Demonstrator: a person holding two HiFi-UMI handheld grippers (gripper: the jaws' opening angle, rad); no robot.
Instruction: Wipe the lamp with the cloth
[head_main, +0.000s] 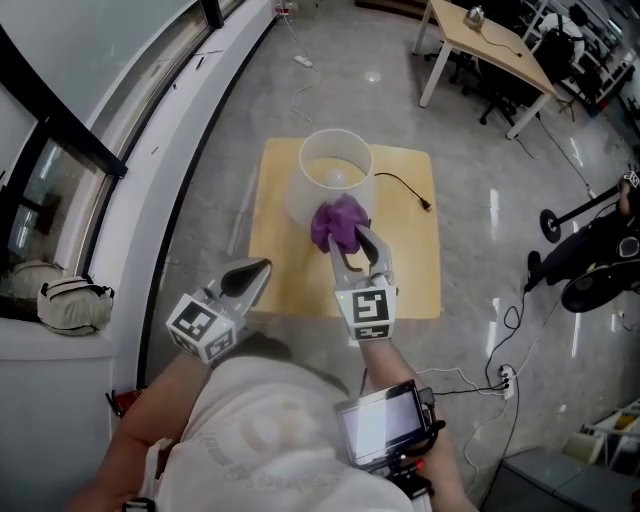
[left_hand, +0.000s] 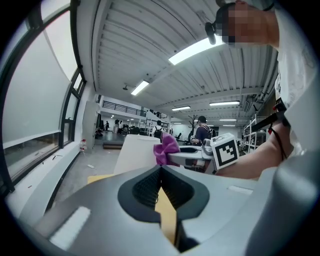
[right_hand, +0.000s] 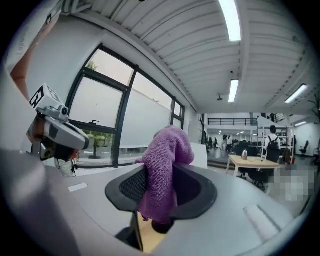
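A white lamp shade (head_main: 335, 180) stands on a low light-wood table (head_main: 410, 270). My right gripper (head_main: 355, 240) is shut on a purple cloth (head_main: 336, 224), which rests against the near side of the shade. In the right gripper view the cloth (right_hand: 162, 170) fills the gap between the jaws of the right gripper (right_hand: 161, 176) and hides most of the shade (right_hand: 200, 155). My left gripper (head_main: 258, 268) hovers left of the shade, apart from it, its jaws shut with nothing between them. The left gripper view shows the shade (left_hand: 137, 152) and the cloth (left_hand: 166, 147) ahead of the left gripper (left_hand: 160, 172).
A black cord with a plug (head_main: 405, 188) lies on the table right of the lamp. A white window ledge runs along the left, with a pale bag (head_main: 72, 300) on it. A white cable (head_main: 300, 60) lies on the grey floor beyond; a desk (head_main: 490, 45) stands far right.
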